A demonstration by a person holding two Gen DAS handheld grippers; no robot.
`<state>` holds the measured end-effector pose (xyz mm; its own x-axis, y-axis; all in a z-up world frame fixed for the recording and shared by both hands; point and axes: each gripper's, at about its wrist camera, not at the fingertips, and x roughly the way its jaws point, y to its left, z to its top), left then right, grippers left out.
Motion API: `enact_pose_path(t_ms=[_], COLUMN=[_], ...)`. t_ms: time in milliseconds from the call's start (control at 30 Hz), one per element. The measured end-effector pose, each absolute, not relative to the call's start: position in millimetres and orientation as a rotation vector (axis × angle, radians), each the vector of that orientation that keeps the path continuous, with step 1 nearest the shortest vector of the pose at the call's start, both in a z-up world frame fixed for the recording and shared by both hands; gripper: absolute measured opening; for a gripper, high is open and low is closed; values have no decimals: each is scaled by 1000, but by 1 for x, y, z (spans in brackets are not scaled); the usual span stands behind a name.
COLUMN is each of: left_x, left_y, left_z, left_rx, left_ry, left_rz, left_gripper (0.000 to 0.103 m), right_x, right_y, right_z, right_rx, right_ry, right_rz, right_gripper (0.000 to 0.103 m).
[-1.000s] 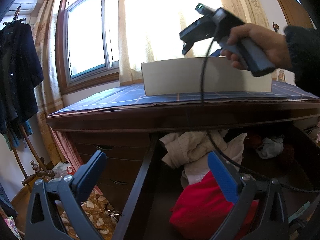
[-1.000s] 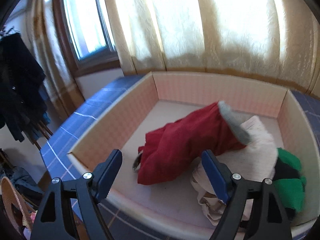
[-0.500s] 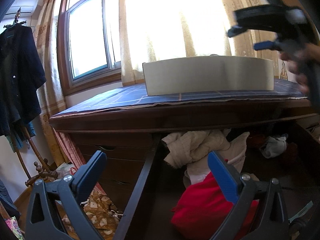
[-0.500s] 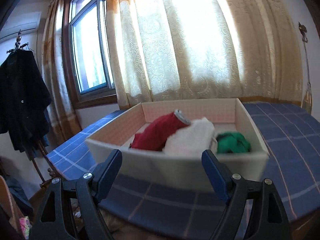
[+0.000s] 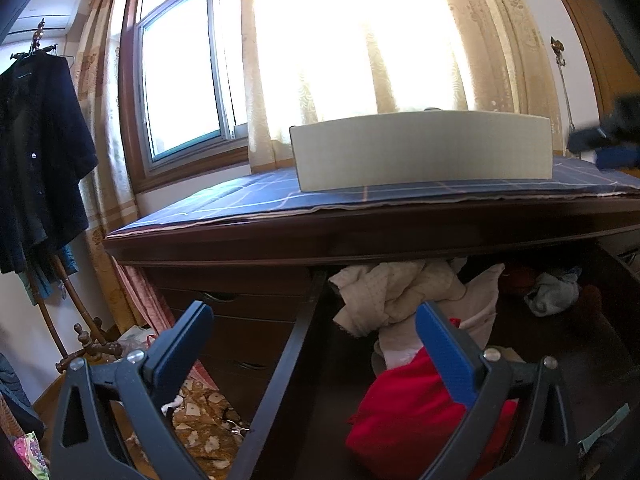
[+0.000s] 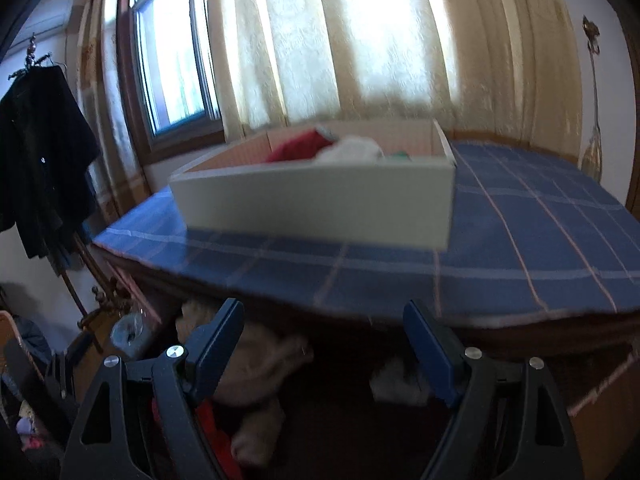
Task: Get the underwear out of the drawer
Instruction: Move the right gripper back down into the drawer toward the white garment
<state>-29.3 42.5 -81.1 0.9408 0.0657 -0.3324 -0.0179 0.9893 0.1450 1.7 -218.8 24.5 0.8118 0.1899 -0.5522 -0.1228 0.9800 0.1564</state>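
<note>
The dark wooden drawer stands pulled out under the dresser top. In it lie a cream garment, a red garment and a small grey-white piece. My left gripper hangs open over the drawer's left side, nothing between its fingers. My right gripper is open and empty in front of the dresser edge, above the cream garment and a small white piece. In the left wrist view the right gripper is a dark blur at the right edge.
A white box on the blue checked cloth holds red, white and green garments. Dark clothes on a coat stand are at the left. Closed drawers and bags on the floor lie left of the drawer.
My right gripper has drawn back from above the box and sunk to the dresser's front edge, still open. In the left wrist view it slid off to the right. The left gripper stayed put.
</note>
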Motion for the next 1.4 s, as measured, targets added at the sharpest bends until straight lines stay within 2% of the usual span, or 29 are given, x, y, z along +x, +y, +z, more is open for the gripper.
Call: enact_pose_path(t_ms=[467,700,800,1067,1200,1400], left_x=[-29,-29,-29,-28,-27,-26], left_y=[43,43,43,41,41,40], left_z=[-81,-81,-81,-81,-81,-81], left_rx=[142,144,144,155,159,166], left_ry=[341,341,341,345,346,353], left_rz=[41,39,40,39,38,40], left_gripper=[103,103,103,103,103,103], right_x=[-14,27,38,62,69,53], right_y=[-258,-227,-218,-198,-196,-237], right_z=[-31,-56,-68,-101,-117,-100], right_rx=[168,-217,-383,-662,-692,-408], right_ry=[860,1008,1024,1092,1174,1260], right_rz=[30,157,198,242,250,286], right_gripper=[82,81,69,65,65,66])
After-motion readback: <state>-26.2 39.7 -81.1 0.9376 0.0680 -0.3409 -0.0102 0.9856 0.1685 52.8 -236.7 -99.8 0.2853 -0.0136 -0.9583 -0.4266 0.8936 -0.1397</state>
